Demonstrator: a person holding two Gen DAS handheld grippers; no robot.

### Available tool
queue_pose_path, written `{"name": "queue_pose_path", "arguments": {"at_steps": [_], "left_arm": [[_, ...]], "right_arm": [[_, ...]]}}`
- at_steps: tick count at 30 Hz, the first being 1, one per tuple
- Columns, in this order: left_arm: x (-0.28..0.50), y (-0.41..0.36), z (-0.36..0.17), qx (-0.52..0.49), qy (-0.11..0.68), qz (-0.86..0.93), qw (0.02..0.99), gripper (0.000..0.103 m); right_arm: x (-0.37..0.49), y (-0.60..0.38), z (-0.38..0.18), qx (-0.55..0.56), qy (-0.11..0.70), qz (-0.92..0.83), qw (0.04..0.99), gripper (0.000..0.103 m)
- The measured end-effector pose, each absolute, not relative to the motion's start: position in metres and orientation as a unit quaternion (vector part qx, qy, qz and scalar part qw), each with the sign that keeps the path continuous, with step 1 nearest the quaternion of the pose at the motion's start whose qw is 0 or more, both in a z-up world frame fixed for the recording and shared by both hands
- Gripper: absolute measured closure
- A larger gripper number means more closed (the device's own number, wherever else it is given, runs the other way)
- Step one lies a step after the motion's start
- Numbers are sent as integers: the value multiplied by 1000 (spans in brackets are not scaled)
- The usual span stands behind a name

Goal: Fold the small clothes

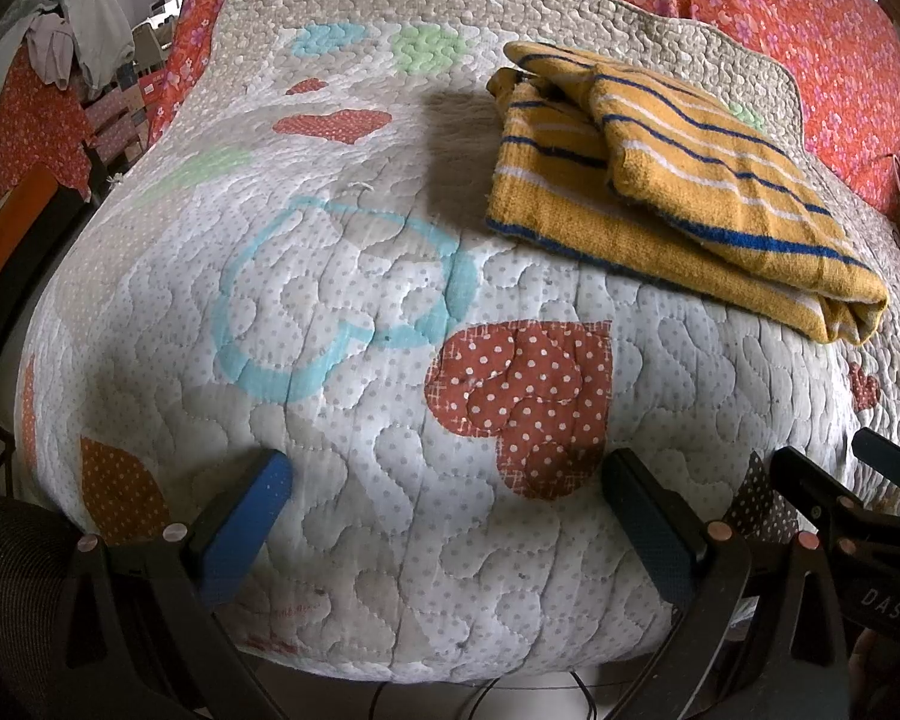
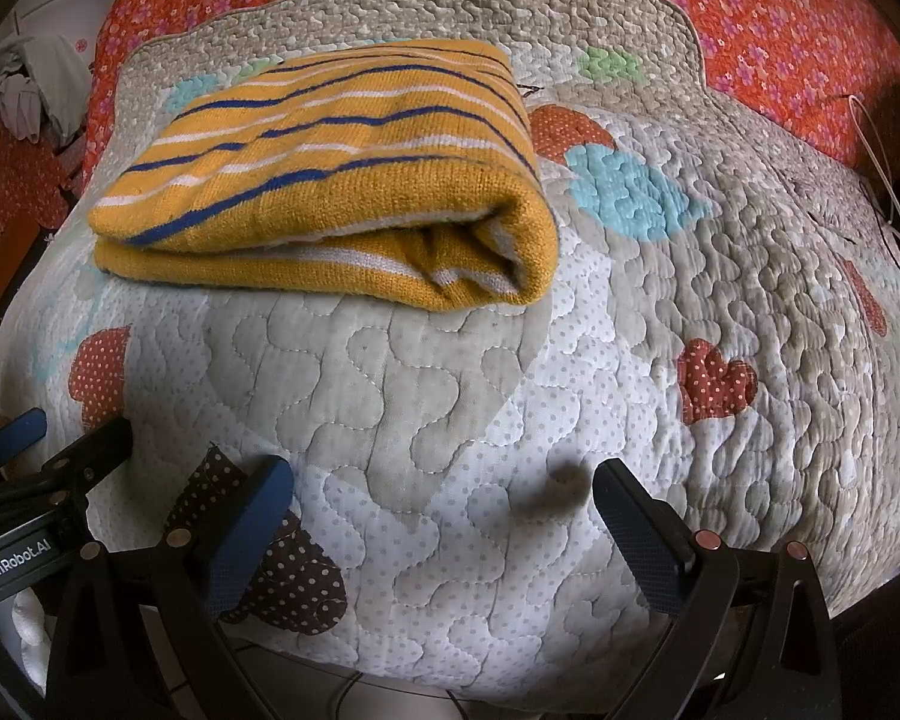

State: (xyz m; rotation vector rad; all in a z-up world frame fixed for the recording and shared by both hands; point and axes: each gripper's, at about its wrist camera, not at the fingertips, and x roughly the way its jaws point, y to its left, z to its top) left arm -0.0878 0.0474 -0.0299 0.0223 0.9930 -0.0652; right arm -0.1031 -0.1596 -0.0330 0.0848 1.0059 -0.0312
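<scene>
Both grippers hang released over the near edge of the quilted mat [image 1: 390, 276]: left gripper [image 1: 450, 516] with jaws spread and nothing between them, right gripper [image 2: 444, 522] the same. I hold them low and back, apart from the cloth, which I read as a pause after a fold, not a reach.

Striped yellow garment [image 2: 342, 180] lies on the far half of the mat, already doubled over itself; from the right wrist view the rounded fold faces me with layers stacked inside it. From the left wrist view a top flap sits skewed across the lower layer, edges not quite matched. My judgement: fold largely done, perhaps one squaring-up left.

Surroundings: red floral bedspread [image 1: 780, 18] beyond and beneath the mat; heap of loose clothes [image 1: 60, 30] far left, off the bed; thin white cable [image 2: 888, 168] at the right edge. Nothing lies between the grippers and the garment. The cable is near enough to the mat's right side to snag if I swing wide.
</scene>
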Motion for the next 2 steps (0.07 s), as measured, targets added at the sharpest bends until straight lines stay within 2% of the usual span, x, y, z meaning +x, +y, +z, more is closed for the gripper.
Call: {"name": "queue_pose_path", "arguments": {"at_steps": [2], "left_arm": [[-88, 48, -30, 9, 478, -31, 878, 0]], "right_arm": [[-103, -159, -33, 41, 482, -15, 875, 1]]}}
